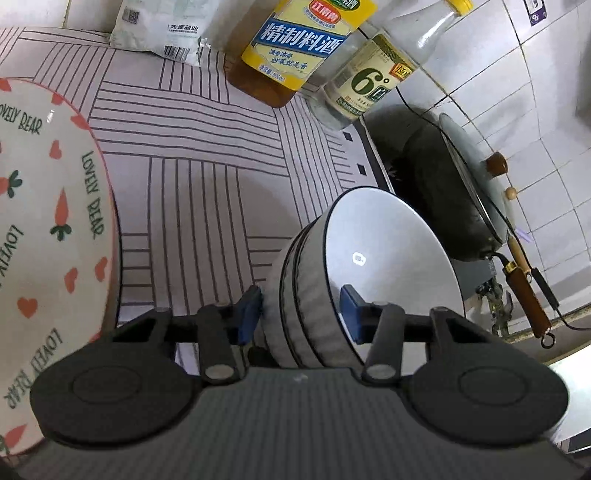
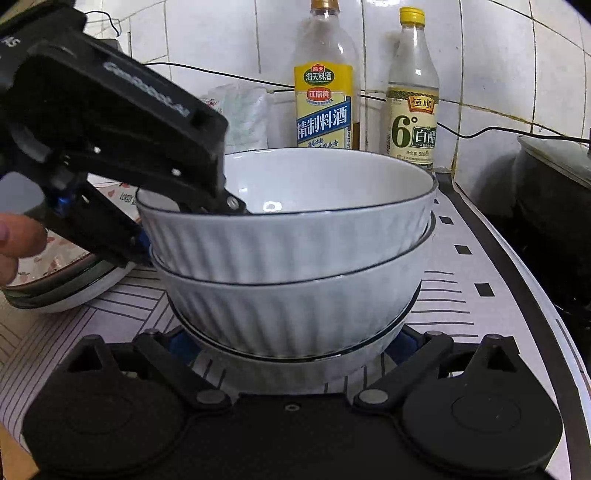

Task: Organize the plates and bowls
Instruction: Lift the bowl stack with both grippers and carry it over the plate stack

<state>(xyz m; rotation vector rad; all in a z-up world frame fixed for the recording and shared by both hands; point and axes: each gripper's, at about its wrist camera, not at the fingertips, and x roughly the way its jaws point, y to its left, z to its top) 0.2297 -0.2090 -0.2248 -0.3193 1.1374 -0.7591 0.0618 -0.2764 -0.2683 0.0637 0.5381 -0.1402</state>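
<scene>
Left gripper [image 1: 301,308]: black body across the bottom of the left wrist view, blue-padded fingers [image 1: 248,312] straddling the wall of the top bowl [image 1: 388,254], one pad outside the ribbed wall, one inside the basin. Jaws clamped on that bowl's rim. The same gripper [image 2: 184,221] enters the right wrist view from the upper left, with a hand [image 2: 14,243] at the left edge behind it.

Right gripper [image 2: 291,339]: black body across the bottom of the right wrist view, fingers spread wide at either side of the stack's base; jaws released, holding nothing.

Bowl stack [image 2: 291,306]: white ribbed bowls with dark rim lines, nested, frame centre, standing on the striped mat [image 1: 192,155]. Top bowl [image 2: 288,229] sits slightly tilted in the one below.

Plates: patterned plate [image 1: 48,229] with hearts, carrots and "LOVELY BEAR" lettering, left of frame, apart from the bowls; it tops a low stack [image 2: 62,284].

Background, upper frame: cooking-wine bottle [image 2: 325,88], vinegar bottle [image 2: 412,92], white packet [image 1: 162,29], against the tiled wall [image 2: 221,33]. Lidded dark pot [image 1: 450,184], right of frame.
</scene>
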